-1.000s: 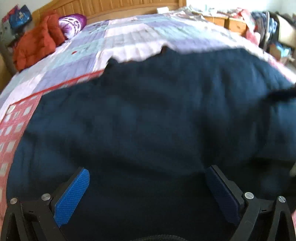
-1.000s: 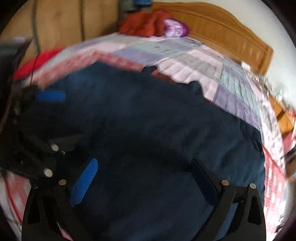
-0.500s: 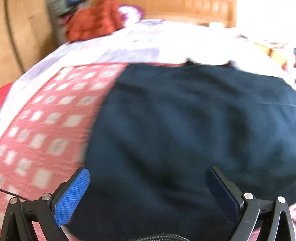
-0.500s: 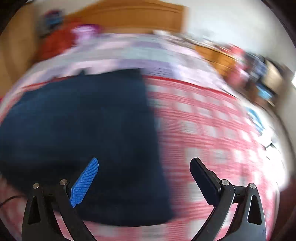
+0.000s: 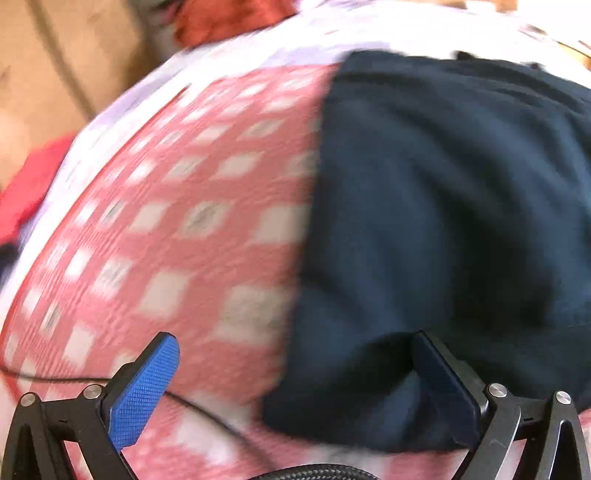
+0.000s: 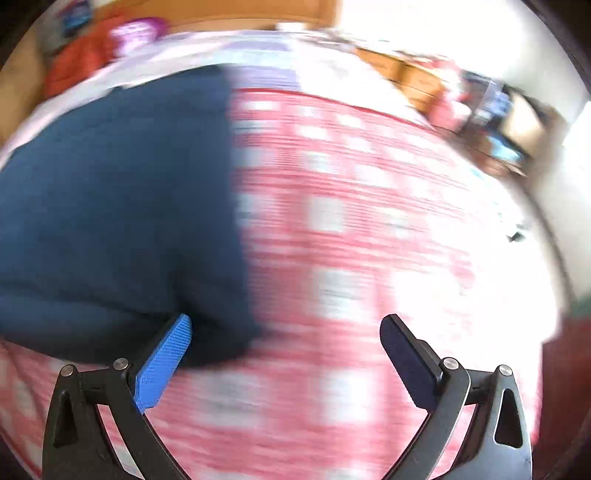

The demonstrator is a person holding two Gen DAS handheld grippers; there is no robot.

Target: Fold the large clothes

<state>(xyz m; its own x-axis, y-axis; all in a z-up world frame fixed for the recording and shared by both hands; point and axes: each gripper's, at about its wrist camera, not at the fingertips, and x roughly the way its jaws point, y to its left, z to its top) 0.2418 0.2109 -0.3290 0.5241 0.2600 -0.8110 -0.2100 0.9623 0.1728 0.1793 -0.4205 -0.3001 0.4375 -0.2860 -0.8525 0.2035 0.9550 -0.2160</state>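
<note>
A large dark navy garment [image 5: 443, 221] lies spread flat on a bed with a red-and-white checked cover [image 5: 177, 229]. In the left wrist view my left gripper [image 5: 295, 376] is open and empty, straddling the garment's near left corner. In the right wrist view the garment [image 6: 118, 206] fills the left half, and my right gripper [image 6: 286, 354] is open and empty over its near right corner, its left blue pad [image 6: 162, 365] at the cloth's edge. Both views are motion-blurred.
A thin black cable [image 5: 207, 410] lies on the checked cover [image 6: 369, 229] near the left gripper. An orange-red bundle [image 6: 77, 62] and a purple pillow [image 6: 136, 31] sit by the wooden headboard [image 6: 236, 14]. Cluttered wooden furniture [image 6: 424, 81] stands to the right.
Both grippers swung apart from over the garment's middle: the left one toward its left edge, the right one toward its right edge, and both came lower. The garment stays flat.
</note>
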